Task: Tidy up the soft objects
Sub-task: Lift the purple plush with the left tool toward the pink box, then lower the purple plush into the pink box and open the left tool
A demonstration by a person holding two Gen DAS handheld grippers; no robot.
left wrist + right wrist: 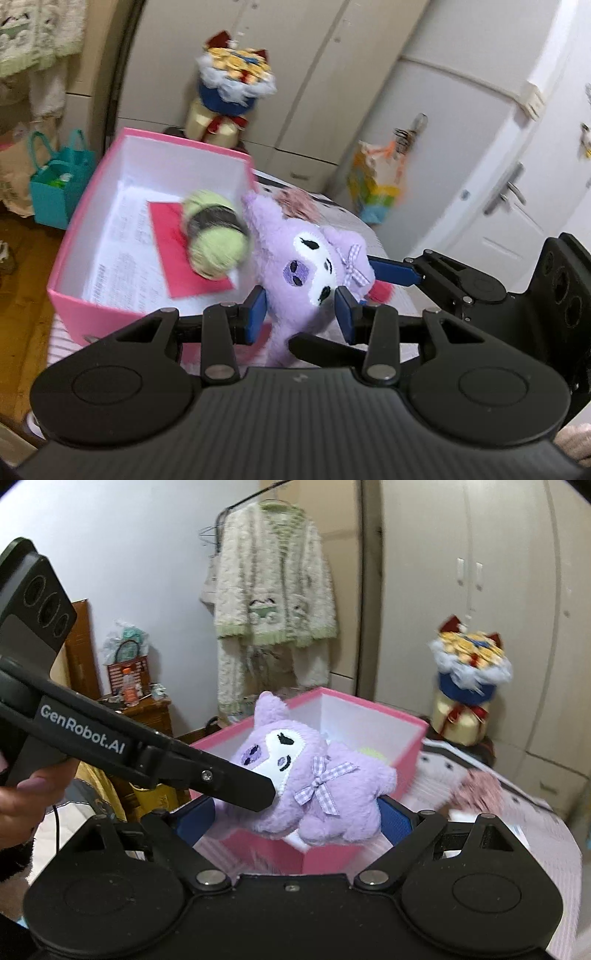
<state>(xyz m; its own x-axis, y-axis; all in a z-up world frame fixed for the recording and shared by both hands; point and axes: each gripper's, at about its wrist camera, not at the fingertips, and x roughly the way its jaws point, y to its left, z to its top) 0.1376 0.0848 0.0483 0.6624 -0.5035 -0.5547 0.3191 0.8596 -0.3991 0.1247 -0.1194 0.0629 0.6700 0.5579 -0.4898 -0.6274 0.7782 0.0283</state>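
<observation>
A purple plush toy (310, 266) with a white face and a checked bow hangs in the air at the near corner of an open pink box (74, 295). My left gripper (300, 314) is shut on its lower body, with a blue pad on each side. My right gripper (297, 816) holds the same plush toy (314, 786) across its width, its pads pressed into the fur. A right finger (391, 271) shows against the toy's head in the left wrist view. A round green and dark striped plush (214, 236) lies in the box on a red card.
The pink box (332, 853) stands on a bed with a pink striped cover. A blue and gold bouquet (469, 657) stands behind it by the wardrobe. A teal bag (59, 184) sits on the floor at left. A fleece cardigan (273, 590) hangs on the wall.
</observation>
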